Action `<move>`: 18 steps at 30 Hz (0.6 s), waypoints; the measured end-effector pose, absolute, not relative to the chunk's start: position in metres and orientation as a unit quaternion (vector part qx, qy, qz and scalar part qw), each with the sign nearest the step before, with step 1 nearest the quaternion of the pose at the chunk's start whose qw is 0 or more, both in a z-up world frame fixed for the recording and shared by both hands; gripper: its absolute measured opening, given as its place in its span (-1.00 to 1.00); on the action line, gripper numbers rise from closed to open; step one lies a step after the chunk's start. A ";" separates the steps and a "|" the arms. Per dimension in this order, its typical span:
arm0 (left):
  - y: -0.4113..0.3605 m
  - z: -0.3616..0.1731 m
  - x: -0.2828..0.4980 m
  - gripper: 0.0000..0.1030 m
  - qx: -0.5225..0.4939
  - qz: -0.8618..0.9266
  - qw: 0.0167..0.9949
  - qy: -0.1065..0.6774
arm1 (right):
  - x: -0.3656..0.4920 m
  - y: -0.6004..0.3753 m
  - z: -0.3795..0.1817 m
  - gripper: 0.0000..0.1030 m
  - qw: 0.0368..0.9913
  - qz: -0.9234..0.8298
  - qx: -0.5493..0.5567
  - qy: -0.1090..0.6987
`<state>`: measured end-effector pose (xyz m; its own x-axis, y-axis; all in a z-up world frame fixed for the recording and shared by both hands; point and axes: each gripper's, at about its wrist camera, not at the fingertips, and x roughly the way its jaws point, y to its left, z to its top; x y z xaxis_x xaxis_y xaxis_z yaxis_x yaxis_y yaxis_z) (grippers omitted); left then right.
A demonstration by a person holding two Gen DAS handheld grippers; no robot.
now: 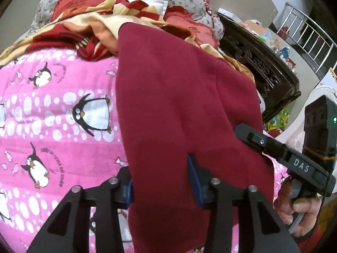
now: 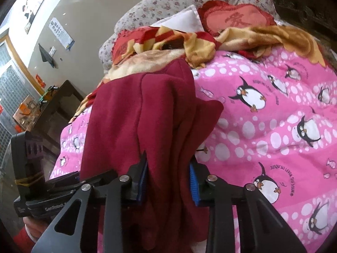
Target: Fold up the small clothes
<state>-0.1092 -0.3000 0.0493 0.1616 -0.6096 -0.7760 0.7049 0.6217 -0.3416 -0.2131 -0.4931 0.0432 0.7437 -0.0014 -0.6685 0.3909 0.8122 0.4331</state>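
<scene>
A bed fills most of both views, covered by a pink quilt (image 1: pixel 52 116) printed with penguins and white dots; at its far end lies a crumpled red and cream blanket (image 1: pixel 88 27) in front of a grey floral bolster (image 2: pixel 168 2) and a red cushion (image 2: pixel 236 19). Beyond the bed, the left wrist view shows a dark carved wooden cabinet (image 1: pixel 259 69) at the right with a metal railing (image 1: pixel 311 42) behind it, while the right wrist view shows a grey wall with a poster (image 2: pixel 31 8), a paper notice (image 2: pixel 61 33) and a window (image 2: pixel 10 80) at the far left. A dark red garment (image 1: pixel 181 105) hangs draped over the quilt between the two tools, its cloth running from the near edge toward the far blanket. The left hand-held gripper (image 1: pixel 162 183) has its blue pads closed onto a near portion of the garment, the cloth bunched between them. The right hand-held gripper (image 2: pixel 168 183) likewise clamps a thick gathered fold of the same garment between its blue pads. In the left wrist view the right tool reaches the garment's right edge, held by the person's hand (image 1: pixel 294 202) at the near right; in the right wrist view the left tool's black body sits at the near left, just beside the cloth
</scene>
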 end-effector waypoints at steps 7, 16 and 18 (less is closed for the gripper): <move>-0.253 0.071 -0.125 -0.19 0.043 -0.433 0.754 0.492 | -0.224 -0.466 0.065 -0.10 0.888 -0.082 0.291 0.347; -0.166 0.078 -0.158 -0.19 0.068 -0.400 0.754 0.517 | -0.238 -0.399 0.058 -0.10 0.869 -0.006 0.313 0.383; -0.154 0.068 -0.162 -0.19 0.071 -0.391 0.751 0.527 | -0.239 -0.383 0.047 -0.10 0.862 0.003 0.314 0.397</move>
<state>-0.1620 -0.1543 0.0677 0.1388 -0.5120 -0.8477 0.6627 0.6841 -0.3047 -0.2393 -0.3830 0.0465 0.6848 0.2538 -0.6831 0.2450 0.8026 0.5439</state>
